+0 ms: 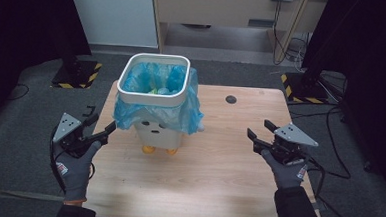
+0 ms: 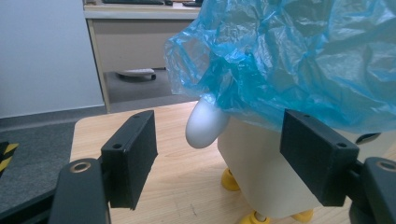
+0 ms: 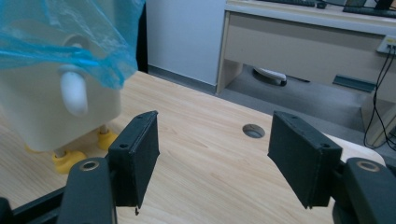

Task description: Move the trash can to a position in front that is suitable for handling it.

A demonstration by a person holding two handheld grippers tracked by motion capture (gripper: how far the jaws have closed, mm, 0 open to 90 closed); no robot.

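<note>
Wood table (image 1: 217, 180), grey carpet (image 1: 19, 129); bin (image 1: 154, 99) w/ trash, probably.

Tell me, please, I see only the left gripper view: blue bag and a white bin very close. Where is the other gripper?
Observer: The right gripper is on the far side of the bin, apart from it, above the table.
Operator: Is it holding something?
Observer: No, its jaws stand open with nothing between them.
Operator: Is the bin empty inside?
Observer: No. The high view looks into the blue bag and shows some pale items at the bottom; I cannot tell what they are.
</note>
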